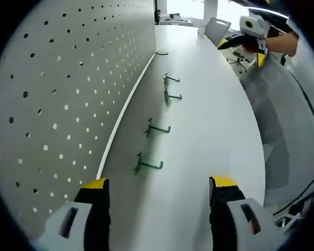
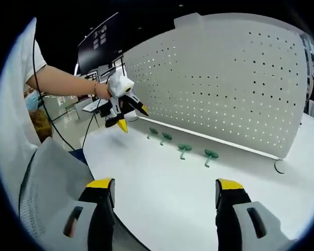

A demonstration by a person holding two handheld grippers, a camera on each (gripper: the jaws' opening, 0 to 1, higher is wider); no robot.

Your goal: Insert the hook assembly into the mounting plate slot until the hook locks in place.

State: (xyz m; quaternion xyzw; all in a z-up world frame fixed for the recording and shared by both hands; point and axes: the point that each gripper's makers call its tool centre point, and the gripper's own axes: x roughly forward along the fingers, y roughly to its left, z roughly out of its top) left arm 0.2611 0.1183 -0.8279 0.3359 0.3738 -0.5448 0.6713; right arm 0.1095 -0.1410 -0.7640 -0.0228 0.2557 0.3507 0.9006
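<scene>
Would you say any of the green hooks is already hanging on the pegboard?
No; in the left gripper view all four green hooks lie in a row on the white table, beside the pegboard.

We saw a long white surface (image 1: 209, 104) backed by a white perforated pegboard wall (image 2: 225, 78), a grey mesh chair back (image 2: 47, 183), and bright windows (image 1: 188, 6) beyond.

Four green hooks (image 1: 148, 165) on one white table (image 1: 209, 130); one pegboard (image 1: 68, 78); one dark ring (image 1: 161, 53).
</scene>
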